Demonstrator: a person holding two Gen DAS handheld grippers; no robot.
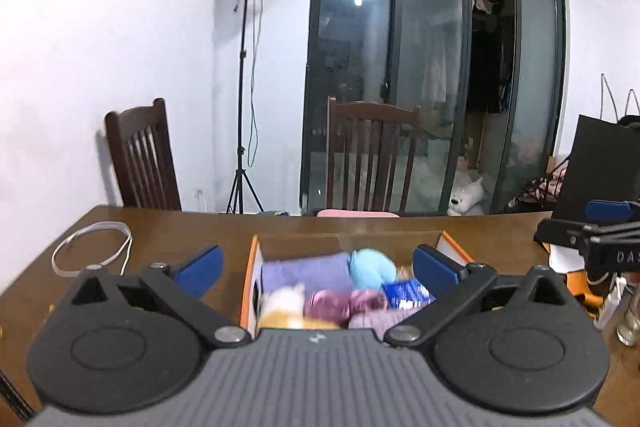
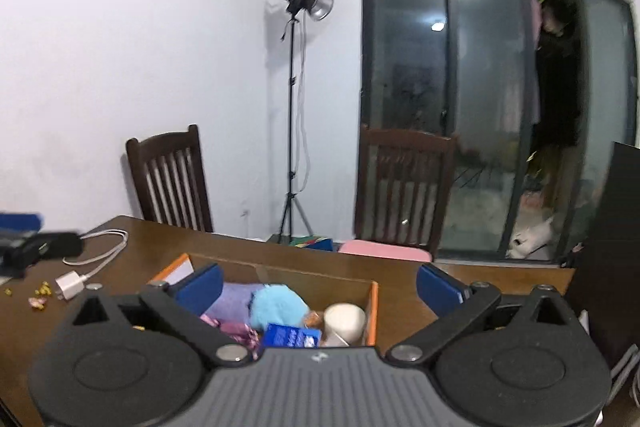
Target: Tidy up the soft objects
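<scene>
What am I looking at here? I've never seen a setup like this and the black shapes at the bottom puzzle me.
Those black shapes are two hand-held grippers, each carrying its own camera looking forward along its fingers. One picture comes from the left gripper, the other from the right gripper. Both are open and hold nothing. On the wooden table stands a cardboard box filled with soft things: a purple cloth and a light blue plush. A white cable lies beside it.
</scene>
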